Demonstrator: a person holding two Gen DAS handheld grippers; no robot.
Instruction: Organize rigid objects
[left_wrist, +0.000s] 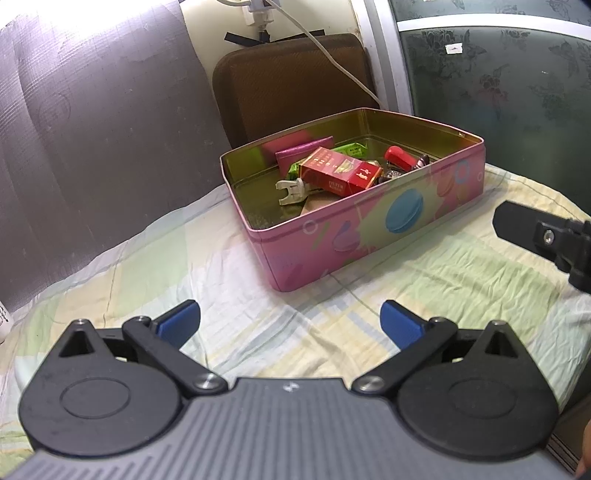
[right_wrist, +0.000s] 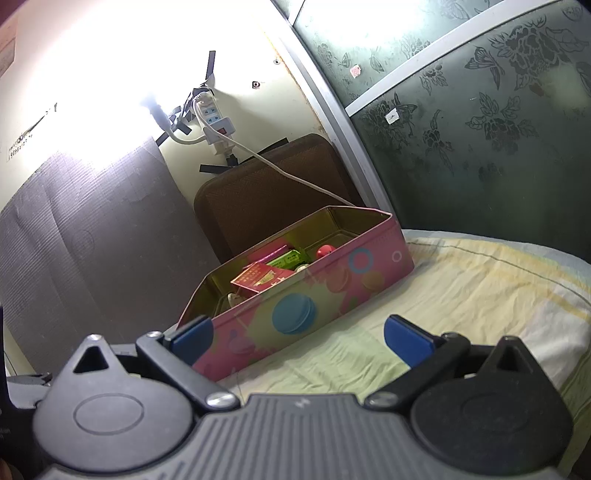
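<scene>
**Both grippers empty, pink tin ahead on the bed**

Left gripper (left_wrist: 290, 325): blue-padded jaws spread wide, nothing between them, over the pale green-and-yellow checked sheet (left_wrist: 424, 273). Right gripper (right_wrist: 297, 339): same, wide apart and empty; its left pad sits just in front of the tin's near corner.

Open rectangular pink metal tin with macaron print (left_wrist: 369, 225) sits on the sheet, backed by a brown padded cushion (left_wrist: 291, 81) against the wall. Inside: red cardboard cigarette pack (left_wrist: 340, 172) on top, green foil packet (left_wrist: 351, 149), magenta glitter pouch (left_wrist: 304, 149), red stapler (left_wrist: 402, 157), white plastic clip (left_wrist: 291, 190).

Left view shows the contents clearly, plus the right gripper's black finger at the frame's right edge. Right view sees the tin low and oblique, contents mostly hidden by its wall; only it shows the white power strip (right_wrist: 214, 122) taped to the wall, cable trailing down behind the tin.
</scene>
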